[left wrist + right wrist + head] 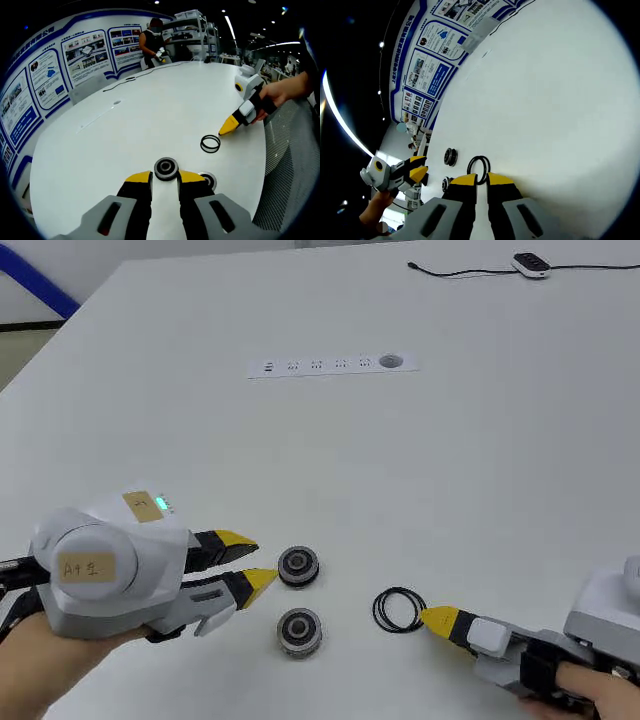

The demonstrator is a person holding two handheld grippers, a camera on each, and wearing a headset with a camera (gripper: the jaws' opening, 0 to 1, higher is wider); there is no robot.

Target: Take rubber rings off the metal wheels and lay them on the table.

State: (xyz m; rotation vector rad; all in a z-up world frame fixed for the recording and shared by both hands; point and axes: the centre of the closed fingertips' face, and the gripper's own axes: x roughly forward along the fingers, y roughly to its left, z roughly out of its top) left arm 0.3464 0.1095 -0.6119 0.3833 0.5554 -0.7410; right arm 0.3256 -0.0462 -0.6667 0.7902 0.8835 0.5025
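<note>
**Open jaws at a wheel, rings on the table**

Nearest, one wheel (299,631) is left untouched. To its right, the rings (398,610) are laid on the table (450,440), with the right gripper (440,620) narrowed at their edge; whether they are pinched cannot be told. Slightly farther, the left gripper (255,560) is held open just before the second wheel (298,567), which could be knocked away by an off-centre closing. Counted: two wheels, seemingly two rings.

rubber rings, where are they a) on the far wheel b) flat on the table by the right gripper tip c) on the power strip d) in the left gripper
B: the rings lie flat on the table at the right gripper tip, apart from both wheels.
</note>
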